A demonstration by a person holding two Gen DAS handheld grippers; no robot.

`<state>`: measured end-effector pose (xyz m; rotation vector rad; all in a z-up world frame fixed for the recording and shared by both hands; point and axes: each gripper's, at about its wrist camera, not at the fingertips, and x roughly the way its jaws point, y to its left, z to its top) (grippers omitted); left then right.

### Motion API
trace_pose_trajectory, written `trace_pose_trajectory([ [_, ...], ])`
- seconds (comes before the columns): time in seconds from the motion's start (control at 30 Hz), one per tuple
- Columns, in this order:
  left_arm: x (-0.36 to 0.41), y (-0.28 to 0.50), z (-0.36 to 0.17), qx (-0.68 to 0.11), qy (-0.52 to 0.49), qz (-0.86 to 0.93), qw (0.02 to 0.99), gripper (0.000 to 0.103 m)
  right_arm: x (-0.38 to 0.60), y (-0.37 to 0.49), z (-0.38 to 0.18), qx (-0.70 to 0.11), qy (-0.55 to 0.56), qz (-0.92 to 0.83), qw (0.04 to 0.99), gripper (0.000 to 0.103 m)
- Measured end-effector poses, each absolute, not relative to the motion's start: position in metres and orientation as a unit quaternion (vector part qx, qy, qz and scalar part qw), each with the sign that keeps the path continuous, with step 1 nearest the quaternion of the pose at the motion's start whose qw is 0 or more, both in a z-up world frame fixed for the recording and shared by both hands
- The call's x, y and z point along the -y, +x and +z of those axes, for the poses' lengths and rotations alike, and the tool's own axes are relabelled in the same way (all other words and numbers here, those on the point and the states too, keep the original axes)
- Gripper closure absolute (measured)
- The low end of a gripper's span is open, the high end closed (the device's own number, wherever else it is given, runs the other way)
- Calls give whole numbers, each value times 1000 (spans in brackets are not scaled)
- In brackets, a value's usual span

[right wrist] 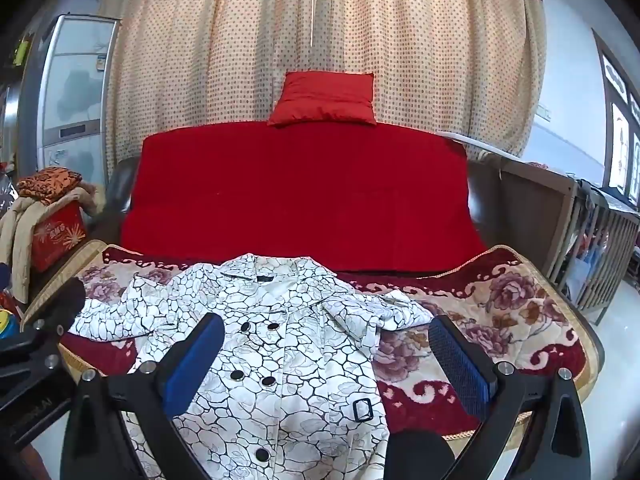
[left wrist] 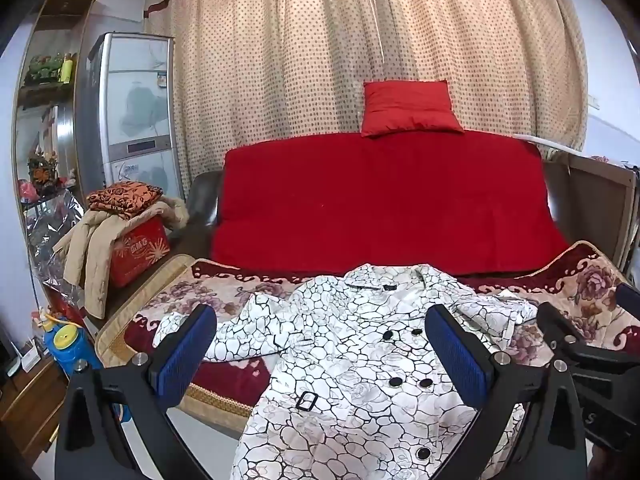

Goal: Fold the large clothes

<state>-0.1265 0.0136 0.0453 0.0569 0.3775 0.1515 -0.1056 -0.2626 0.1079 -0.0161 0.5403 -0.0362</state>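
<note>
Both our grippers, left (left wrist: pixel 320 344) and right (right wrist: pixel 328 354), gape wide, empty, above the coat (left wrist: pixel 360 380); its hem overhangs the sofa's (left wrist: pixel 224 394) front edge and may slide off.

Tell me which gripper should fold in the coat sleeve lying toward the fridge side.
Left. The left gripper is open, and that sleeve lies just beyond its left finger; the right gripper hangs over the white coat front, nearer the other sleeve.
</note>
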Motion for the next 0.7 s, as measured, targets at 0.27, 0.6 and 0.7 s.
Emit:
trace_pose_trajectory([
  [0.27, -23, -125, 42, -183, 20, 90, 979, 0, 264, -103, 105, -270, -6, -23, 963, 0],
  [0.6, -40, -119, 32, -179, 3, 108, 978, 0, 267, -102, 103, -275, -7, -28, 961, 0],
  [0.7, -44, -115, 28, -187, -4, 108, 976, 0, 268, -101, 102, -277, -7, -28, 960, 0],
])
